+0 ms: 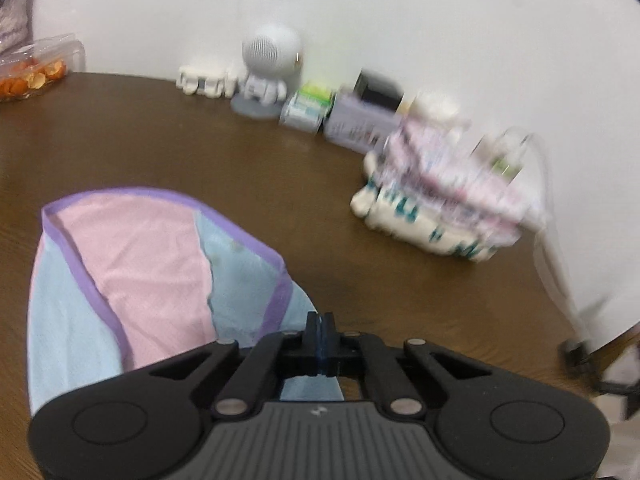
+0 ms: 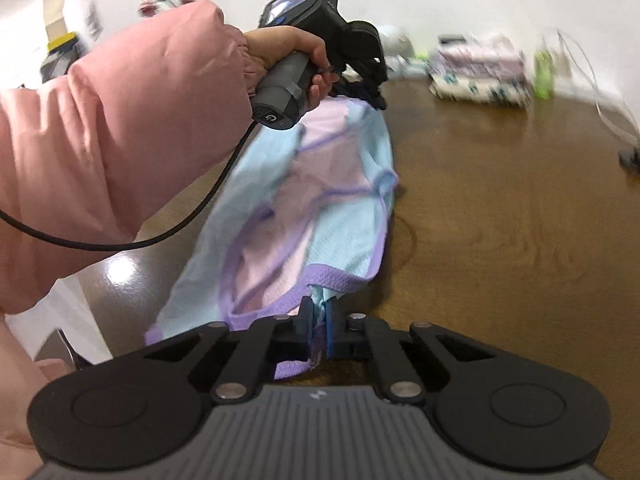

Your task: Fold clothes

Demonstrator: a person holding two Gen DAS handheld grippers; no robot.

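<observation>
Left gripper point(image 1: 319, 322) with jaws pinched together on a corner of the pale blue, pink and purple-trimmed garment point(image 1: 132, 264). Right gripper point(image 2: 318, 320) likewise clamped, jaws narrow, on the purple hem of the same garment point(image 2: 320, 208). Cloth stretched between the two, slung just above the brown worktop point(image 2: 500, 220). Pink sleeve point(image 2: 120, 120) and hand point(image 2: 288, 56) around the left tool's handle. Blurred white figurine point(image 1: 266, 68) and packets point(image 1: 432, 208) along the far wall.

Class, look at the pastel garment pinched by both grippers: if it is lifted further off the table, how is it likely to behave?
The garment will probably sag between the left gripper and right gripper, since it already drapes in loose folds. It looks thin and so likely light. It may slip, as only small edges are pinched.
</observation>
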